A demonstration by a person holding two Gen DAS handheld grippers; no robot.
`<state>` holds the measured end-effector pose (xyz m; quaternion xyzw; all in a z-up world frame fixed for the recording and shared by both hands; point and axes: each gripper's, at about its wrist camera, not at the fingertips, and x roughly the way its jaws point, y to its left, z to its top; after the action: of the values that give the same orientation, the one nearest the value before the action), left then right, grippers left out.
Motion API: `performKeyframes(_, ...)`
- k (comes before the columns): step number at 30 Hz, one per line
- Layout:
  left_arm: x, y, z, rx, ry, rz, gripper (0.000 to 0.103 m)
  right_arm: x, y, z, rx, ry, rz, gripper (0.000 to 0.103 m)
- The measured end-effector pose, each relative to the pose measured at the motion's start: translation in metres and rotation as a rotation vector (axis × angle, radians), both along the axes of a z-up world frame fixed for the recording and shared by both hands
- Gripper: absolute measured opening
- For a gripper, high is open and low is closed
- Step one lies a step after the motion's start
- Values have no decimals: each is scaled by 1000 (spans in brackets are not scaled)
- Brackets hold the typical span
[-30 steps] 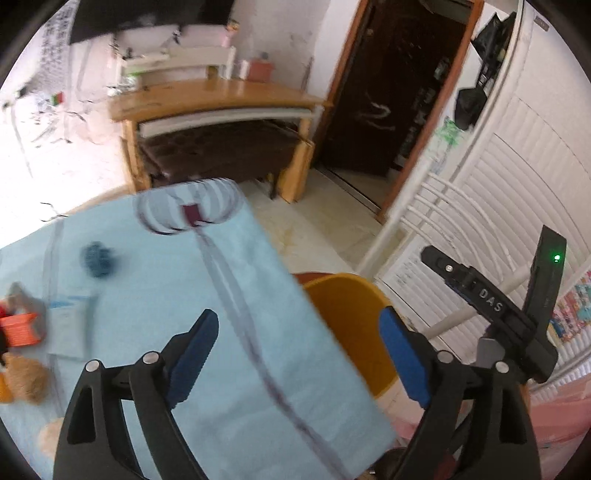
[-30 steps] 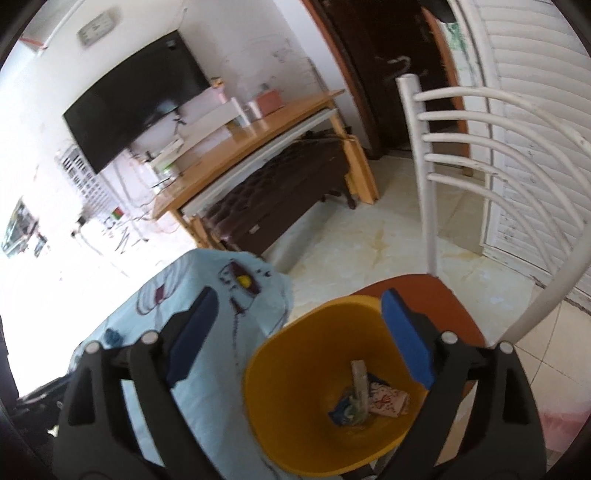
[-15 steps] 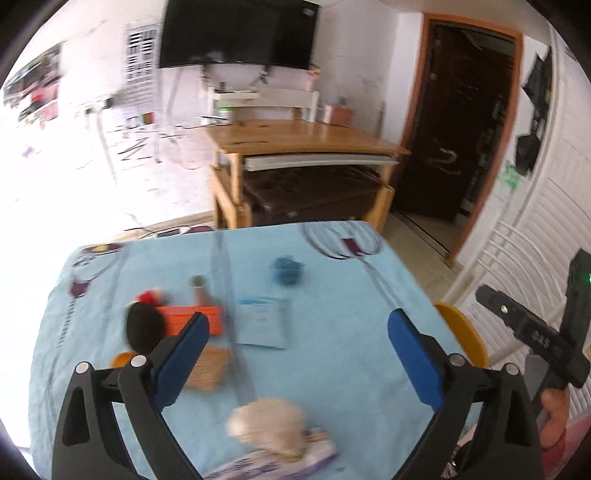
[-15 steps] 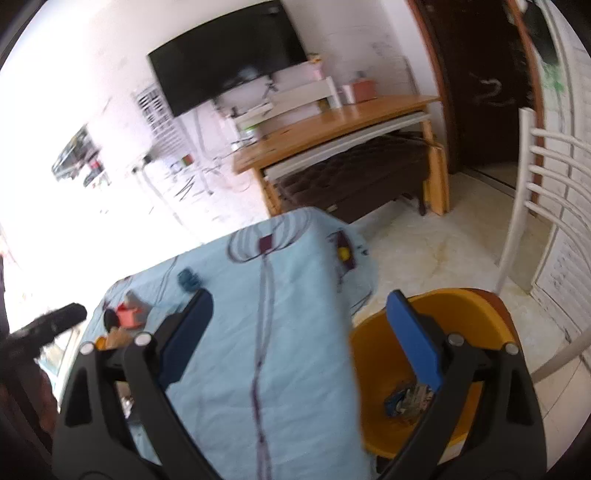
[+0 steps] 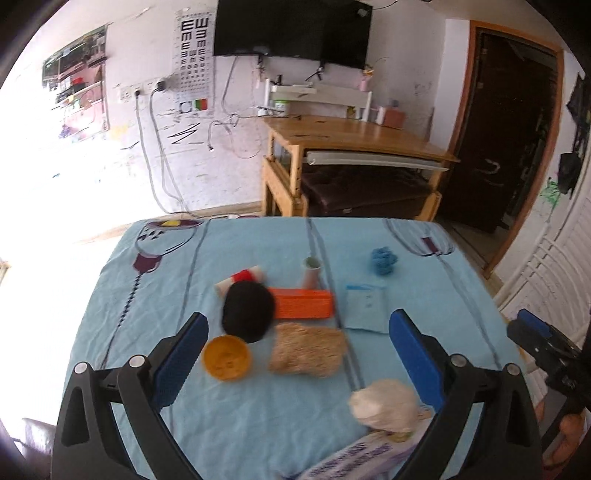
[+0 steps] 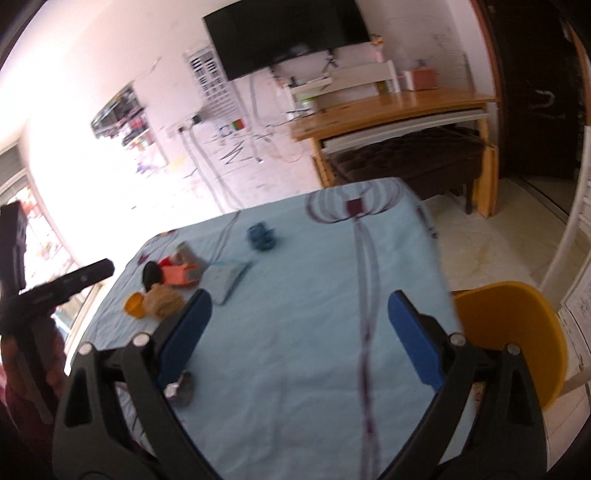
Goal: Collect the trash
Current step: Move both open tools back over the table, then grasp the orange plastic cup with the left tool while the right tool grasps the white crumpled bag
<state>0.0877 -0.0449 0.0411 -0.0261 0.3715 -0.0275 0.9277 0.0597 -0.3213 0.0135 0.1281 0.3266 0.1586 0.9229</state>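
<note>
Both tools, left tool (image 5: pixel 295 341) and right tool (image 6: pixel 299 314), stand wide with jaws just opened further, nothing between them. Much remains on the tabletop (image 5: pixel 155 295): crumpled tissue (image 5: pixel 384 404) near right, blue scrap (image 5: pixel 382 260) far right, paper packet (image 5: pixel 365 306) mid-right. Yellow bin (image 6: pixel 513 343) off the tabletop's right edge; contents hidden here.

A black television (image 5: pixel 291 27) was mounted on a scribbled white wall (image 5: pixel 177 158), beside an eye chart (image 5: pixel 194 66). Beneath stood a wooden side table (image 5: pixel 354 140) with a dark cushioned bench (image 5: pixel 365 188) under it. A dark door (image 5: pixel 513 125) in a wooden frame stood at right. The floor (image 6: pixel 491 236) was pale tile. Strong daylight overexposed the left side.
</note>
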Motion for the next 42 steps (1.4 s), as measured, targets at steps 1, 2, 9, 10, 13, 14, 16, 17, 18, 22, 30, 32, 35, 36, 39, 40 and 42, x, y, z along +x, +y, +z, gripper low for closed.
performKeyframes(1, 1, 3, -3, 4, 10, 4, 93, 0, 8, -1, -7, 3, 20, 93)
performKeyframes(2, 2, 5, -7, 8, 22, 6, 93, 1, 14, -2, -16, 5, 37, 93)
performKeyframes(9, 11, 30, -35, 15, 103, 36, 93, 1, 62, -8, -50, 37, 180, 92)
performKeyframes(10, 13, 32, -38, 13, 112, 39, 93, 2, 69, -9, -61, 45, 198, 92)
performKeyframes(13, 17, 38, -50, 16, 137, 40, 93, 5, 93, -13, -99, 61, 255, 92)
performKeyframes(14, 19, 39, -54, 21, 146, 35, 93, 6, 103, -14, -116, 68, 281, 92)
performKeyframes(16, 20, 40, -60, 24, 153, 24, 93, 7, 115, -16, -134, 71, 309, 92)
performKeyframes(17, 21, 41, -63, 28, 155, 21, 93, 8, 121, -18, -145, 78, 323, 92)
performKeyframes(18, 21, 42, -65, 31, 158, 21, 93, 9, 128, -20, -162, 85, 337, 92)
performKeyframes(22, 23, 48, -76, 8, 178, 10, 89, 11, 145, -27, -218, 109, 360, 92)
performKeyframes(30, 25, 54, -80, 33, 155, -5, 47, 18, 153, -34, -271, 157, 338, 92)
performKeyframes(32, 21, 52, -81, 46, 139, -14, 40, 18, 154, -36, -282, 164, 337, 92)
performKeyframes(35, 19, 53, -80, 38, 131, -30, 37, 19, 155, -38, -291, 168, 335, 86)
performKeyframes(36, 18, 55, -80, 26, 130, -32, 37, 19, 154, -37, -288, 160, 329, 78)
performKeyframes(39, 18, 59, -79, -8, 127, -27, 37, 20, 150, -36, -267, 153, 323, 54)
performKeyframes(40, 18, 60, -79, -12, 124, -23, 37, 21, 148, -35, -261, 152, 318, 49)
performKeyframes(42, 16, 61, -77, -16, 111, -18, 37, 21, 145, -35, -239, 152, 317, 48)
